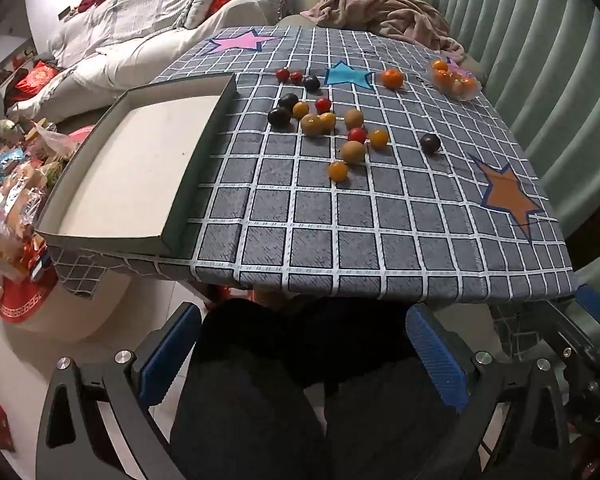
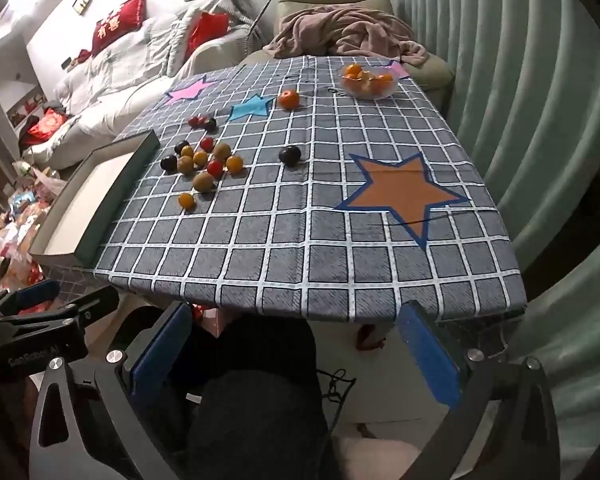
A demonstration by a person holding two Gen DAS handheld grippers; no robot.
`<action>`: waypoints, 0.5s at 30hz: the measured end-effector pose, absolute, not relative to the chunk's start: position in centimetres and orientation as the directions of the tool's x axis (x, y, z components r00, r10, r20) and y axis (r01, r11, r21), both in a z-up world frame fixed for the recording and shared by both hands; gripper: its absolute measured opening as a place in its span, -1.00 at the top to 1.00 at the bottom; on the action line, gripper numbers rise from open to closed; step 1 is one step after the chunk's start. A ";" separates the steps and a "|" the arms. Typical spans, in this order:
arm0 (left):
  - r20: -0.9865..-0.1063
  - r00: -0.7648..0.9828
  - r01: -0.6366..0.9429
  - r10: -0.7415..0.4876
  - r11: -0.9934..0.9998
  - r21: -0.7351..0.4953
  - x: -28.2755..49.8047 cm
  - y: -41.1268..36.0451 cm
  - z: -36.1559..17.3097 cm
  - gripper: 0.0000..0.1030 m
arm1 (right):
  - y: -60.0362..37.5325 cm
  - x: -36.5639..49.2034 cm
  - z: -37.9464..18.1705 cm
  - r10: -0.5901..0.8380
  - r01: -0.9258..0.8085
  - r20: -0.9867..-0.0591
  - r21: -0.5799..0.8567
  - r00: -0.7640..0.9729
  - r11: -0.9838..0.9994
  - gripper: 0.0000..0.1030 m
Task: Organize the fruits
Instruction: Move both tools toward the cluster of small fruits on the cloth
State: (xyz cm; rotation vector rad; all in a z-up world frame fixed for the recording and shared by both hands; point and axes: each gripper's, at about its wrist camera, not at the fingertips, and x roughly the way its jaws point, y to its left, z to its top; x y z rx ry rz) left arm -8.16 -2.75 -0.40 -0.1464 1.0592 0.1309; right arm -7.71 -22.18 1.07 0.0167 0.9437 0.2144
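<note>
Grey cloth with a white grid covers the worktop (image 1: 340, 216), marked with pink, blue and orange paper stars, in a living room with a white sofa (image 1: 112, 32), red cushions and a pale green curtain. Beside the blue star (image 2: 250, 107), toward the near edge, a loose cluster of small fruits (image 1: 328, 128) lies scattered: red, orange, brown and dark ones. Left of the cluster sits a shallow open box (image 1: 132, 168), and beyond the star, at the far corner, a clear bowl of oranges (image 2: 367, 80) with one orange (image 2: 288, 99) lying alone beside the star. Only the left view shows the box's pale floor in full; only the right view shows the orange star (image 2: 404, 192) whole. Both claws hang below the near edge, angled down over dark trouser legs. The left claw (image 1: 304, 360) gapes wide and holds nothing; the right claw (image 2: 296, 356) likewise.
</note>
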 end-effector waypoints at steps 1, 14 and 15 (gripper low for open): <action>-0.874 0.485 -0.177 0.035 0.983 -0.058 -8.2 -2.7 -0.3 -1.00 | -22.3 -7.8 1.1 0.193 -0.174 -0.800 0.113 0.568 0.978 -1.00; -0.875 0.482 -0.183 0.051 0.982 -0.043 -8.1 -2.6 -0.2 -1.00 | -22.2 -7.9 1.2 0.193 -0.167 -0.807 0.119 0.558 0.979 -1.00; -0.875 0.481 -0.184 0.052 0.982 -0.042 -8.1 -2.6 -0.3 -1.00 | -22.3 -7.9 1.1 0.194 -0.165 -0.808 0.121 0.557 0.979 -1.00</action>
